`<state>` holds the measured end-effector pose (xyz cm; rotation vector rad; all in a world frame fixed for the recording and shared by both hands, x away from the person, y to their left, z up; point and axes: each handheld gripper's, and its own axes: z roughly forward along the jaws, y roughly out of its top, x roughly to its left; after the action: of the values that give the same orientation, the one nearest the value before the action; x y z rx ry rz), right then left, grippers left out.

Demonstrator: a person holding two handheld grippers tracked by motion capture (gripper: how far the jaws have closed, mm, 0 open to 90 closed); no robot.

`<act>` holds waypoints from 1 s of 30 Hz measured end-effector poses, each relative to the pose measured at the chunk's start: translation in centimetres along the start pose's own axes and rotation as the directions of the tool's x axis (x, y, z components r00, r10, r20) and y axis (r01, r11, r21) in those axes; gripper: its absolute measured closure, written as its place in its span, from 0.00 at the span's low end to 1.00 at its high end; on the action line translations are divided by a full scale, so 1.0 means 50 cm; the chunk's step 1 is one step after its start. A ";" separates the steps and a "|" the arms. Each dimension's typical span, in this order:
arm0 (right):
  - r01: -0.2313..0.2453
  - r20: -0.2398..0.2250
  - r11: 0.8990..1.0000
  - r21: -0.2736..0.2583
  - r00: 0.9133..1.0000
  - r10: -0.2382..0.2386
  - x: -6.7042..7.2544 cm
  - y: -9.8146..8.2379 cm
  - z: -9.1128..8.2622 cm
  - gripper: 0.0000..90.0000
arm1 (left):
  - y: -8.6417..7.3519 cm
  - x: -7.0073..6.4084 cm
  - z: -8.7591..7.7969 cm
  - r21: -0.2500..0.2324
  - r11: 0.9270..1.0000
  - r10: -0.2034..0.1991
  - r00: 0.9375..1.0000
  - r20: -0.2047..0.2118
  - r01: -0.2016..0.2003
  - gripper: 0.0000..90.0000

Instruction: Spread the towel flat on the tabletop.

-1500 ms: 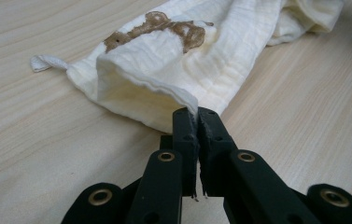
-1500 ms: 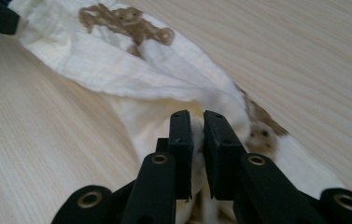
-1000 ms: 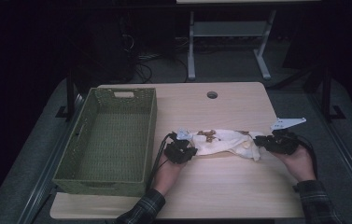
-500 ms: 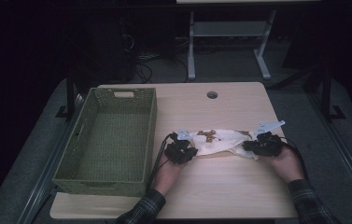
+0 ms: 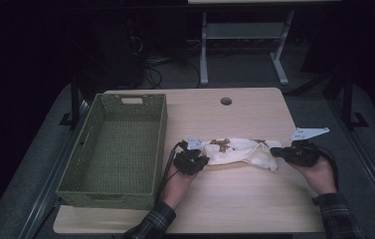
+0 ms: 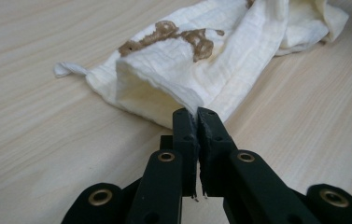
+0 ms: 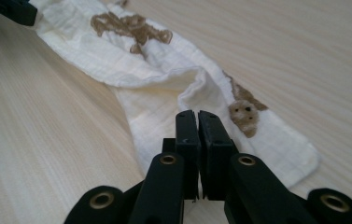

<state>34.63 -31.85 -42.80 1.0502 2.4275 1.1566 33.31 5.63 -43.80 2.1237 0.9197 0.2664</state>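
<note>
1. While the cream-white crumpled cotton cloth with brown printed figures [image 5: 234, 150] lies stretched across the pale wooden table [image 5: 234, 204], each end of it sits at a gripper; the cloth rests on the tabletop, well to the right of the green woven rectangular basket [image 5: 115, 149].
2. The left gripper [image 6: 197, 114] has its jaws clamped on a folded edge of the cloth, which enters between the tips.
3. The right gripper [image 7: 197, 116] has just been closing; its jaws now stand pressed together over the opposite end of the cloth, and the fabric appears pinched between them.
4. Completed, judged from the present layout: both ends are secured, and the cloth is drawn into a long strip between the grippers.
5. Remaining: the cloth is not yet lifted, folded or moved, and the basket holds nothing.
6. Probable next action: raise both ends together, keeping the tension even to avoid slippage.
</note>
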 end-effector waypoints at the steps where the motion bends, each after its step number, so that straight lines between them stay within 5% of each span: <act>1: 0.003 0.001 1.000 -0.008 1.000 -0.003 -0.001 -0.002 -0.009 0.97 | 0.001 -0.002 -0.007 -0.004 1.000 0.008 1.000 -0.005 -0.008 0.96; 15: -0.045 -0.015 0.998 -0.052 0.999 0.045 -0.005 -0.073 -0.093 0.97 | -0.017 -0.037 -0.064 0.012 1.000 0.029 0.999 -0.020 -0.029 0.96; 23: -0.010 -0.053 1.000 -0.012 0.999 0.009 0.044 -0.111 -0.101 0.97 | -0.049 -0.083 -0.079 0.055 0.997 0.054 0.999 0.001 -0.054 0.96; 30: -0.021 -0.093 0.999 0.030 0.995 0.024 0.071 -0.152 -0.109 0.97 | -0.073 -0.105 -0.094 0.089 0.993 0.081 0.997 -0.012 -0.079 0.96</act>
<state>25.59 -35.68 -44.75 1.0571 2.5175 1.2064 25.48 6.30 -42.79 2.2462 0.8707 0.2883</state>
